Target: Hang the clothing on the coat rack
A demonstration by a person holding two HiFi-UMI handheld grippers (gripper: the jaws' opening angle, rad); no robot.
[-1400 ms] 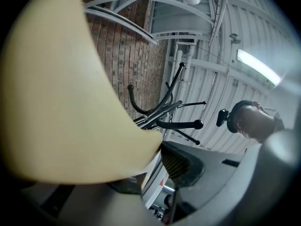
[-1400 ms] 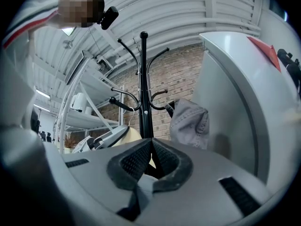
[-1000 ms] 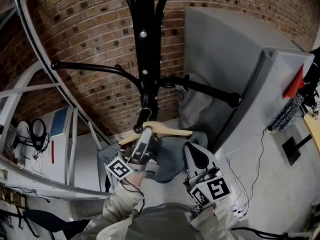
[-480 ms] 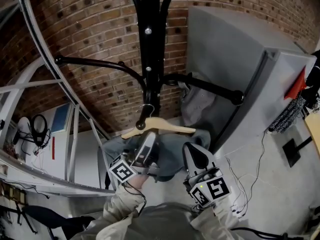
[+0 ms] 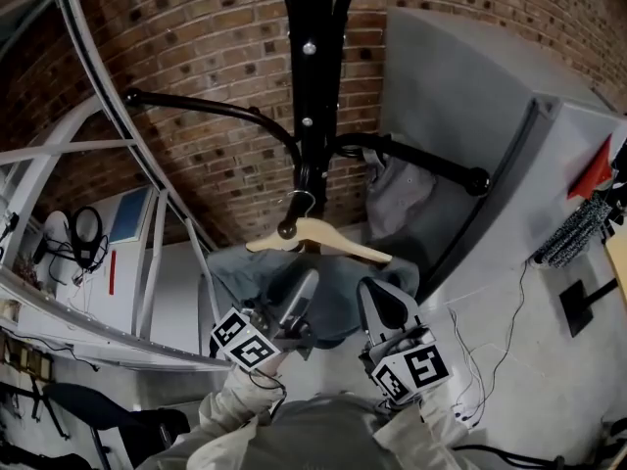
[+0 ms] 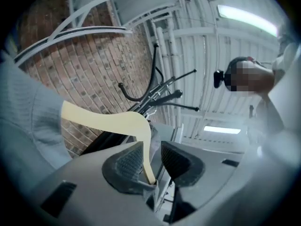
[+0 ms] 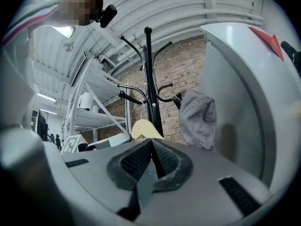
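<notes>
The left tongs (image 5: 302,294) have slid lower on the hanger (image 5: 338,240) and are closing round it, not tight yet. The right tongs (image 5: 384,306) pinch the clothing (image 5: 338,297) — still not on the coat rack (image 5: 313,67).

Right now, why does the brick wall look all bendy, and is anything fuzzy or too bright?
Head view: the wide lens bends the brick wall and shelf frame into curves. Left gripper view: the ceiling light glares white, the grey cloth at the edge is blurry, the hanger is sharp. Right gripper view: dark round corners, coat rack clear.
</notes>
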